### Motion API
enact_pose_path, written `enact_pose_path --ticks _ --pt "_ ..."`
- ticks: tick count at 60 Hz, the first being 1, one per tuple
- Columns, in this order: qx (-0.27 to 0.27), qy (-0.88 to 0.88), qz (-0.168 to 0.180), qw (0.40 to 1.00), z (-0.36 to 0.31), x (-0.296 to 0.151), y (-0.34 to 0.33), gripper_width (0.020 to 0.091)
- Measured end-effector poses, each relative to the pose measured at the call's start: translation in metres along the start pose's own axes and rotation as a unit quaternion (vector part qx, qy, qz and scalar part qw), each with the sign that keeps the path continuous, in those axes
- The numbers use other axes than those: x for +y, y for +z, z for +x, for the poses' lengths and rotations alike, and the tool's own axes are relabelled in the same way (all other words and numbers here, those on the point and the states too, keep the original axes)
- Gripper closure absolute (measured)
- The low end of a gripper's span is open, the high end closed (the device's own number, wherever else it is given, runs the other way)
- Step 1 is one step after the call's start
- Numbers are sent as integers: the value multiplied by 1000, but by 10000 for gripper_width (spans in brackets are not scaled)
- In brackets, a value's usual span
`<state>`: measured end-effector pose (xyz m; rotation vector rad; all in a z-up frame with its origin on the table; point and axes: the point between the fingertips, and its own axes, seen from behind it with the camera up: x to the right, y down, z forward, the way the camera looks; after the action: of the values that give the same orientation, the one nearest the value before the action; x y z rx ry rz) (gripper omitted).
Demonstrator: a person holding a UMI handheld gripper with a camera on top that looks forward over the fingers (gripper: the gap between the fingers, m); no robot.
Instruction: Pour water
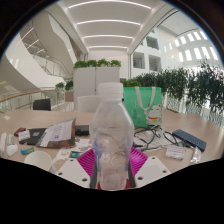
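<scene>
A clear plastic water bottle with a white cap stands upright between my fingers, filling the middle of the gripper view. My gripper is shut on the bottle, with the magenta pads pressing its lower body from both sides. The bottle's base is hidden below the fingers. The bottle appears lifted above the table.
A cluttered table lies beyond, with papers, a notebook at the left and a dark flat case at the right. A green chair and white planters with hedges stand further back.
</scene>
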<state>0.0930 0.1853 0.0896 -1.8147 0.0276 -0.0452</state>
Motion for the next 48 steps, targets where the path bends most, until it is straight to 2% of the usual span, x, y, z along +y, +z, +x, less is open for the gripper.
enact_pose_path --ticks 4,9,11,19,22,26,29,34,48 --pt "-1 10 -7 1000 0 13 8 661" --pt "1 14 -31 999 7 39 18 659" --pt "2 22 -16 1000 10 34 15 660" --pt "7 14 -23 1000 7 34 18 660" --pt "11 16 -26 999 2 32 11 629" --pt "16 23 -48 998 4 36 8 568" --pt "22 27 -65 997 7 39 1 473" --pt "20 28 -69 997 3 28 -20 261" --pt "33 38 -78 996 -13 -11 -126 265"
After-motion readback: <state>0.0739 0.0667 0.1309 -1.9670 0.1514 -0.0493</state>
